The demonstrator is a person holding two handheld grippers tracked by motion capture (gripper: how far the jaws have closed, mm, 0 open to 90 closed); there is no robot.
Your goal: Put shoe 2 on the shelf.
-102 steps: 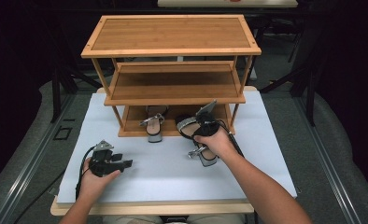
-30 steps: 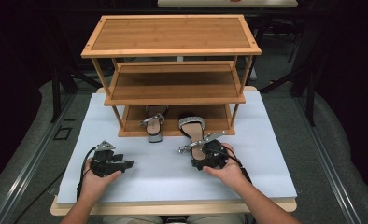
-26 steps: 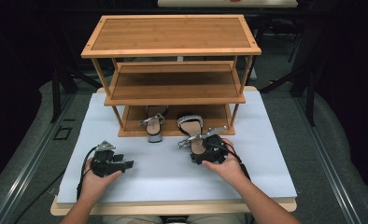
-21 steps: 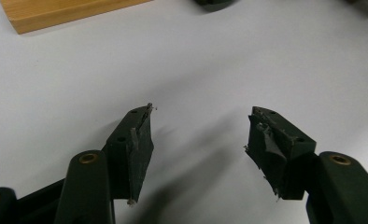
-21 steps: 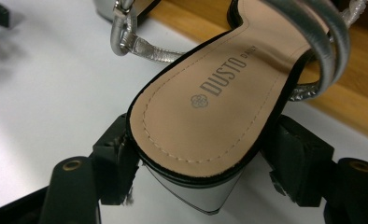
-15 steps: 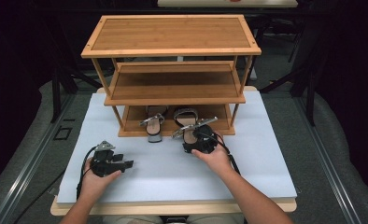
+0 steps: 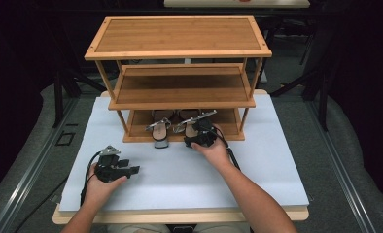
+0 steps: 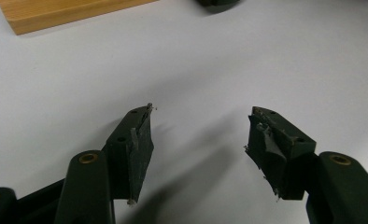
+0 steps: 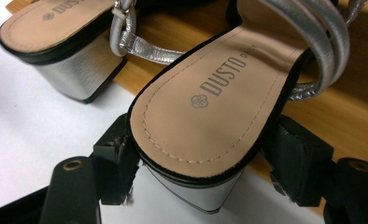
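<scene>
A: What are the left tongs (image 7: pixel 131 170) doing?
B: They sit wide apart over the white bench (image 7: pixel 277 160), empty.
A: And the right tongs (image 9: pixel 205 177)?
B: They squeeze the heel of a silver sandal (image 9: pixel 205 112) marked "DUSTO", at the rack's (image 7: pixel 180 36) bottom shelf, beside the other sandal (image 9: pixel 56 32).

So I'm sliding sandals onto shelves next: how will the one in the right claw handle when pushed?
The sandal probably stays stiff: its block heel looks solid. The thin silver straps likely flop. Its broad heel should resist tipping.

sandal (image 9: pixel 205 112): tan insole, silver straps | rack (image 7: pixel 180 36): brown | claws: black
</scene>
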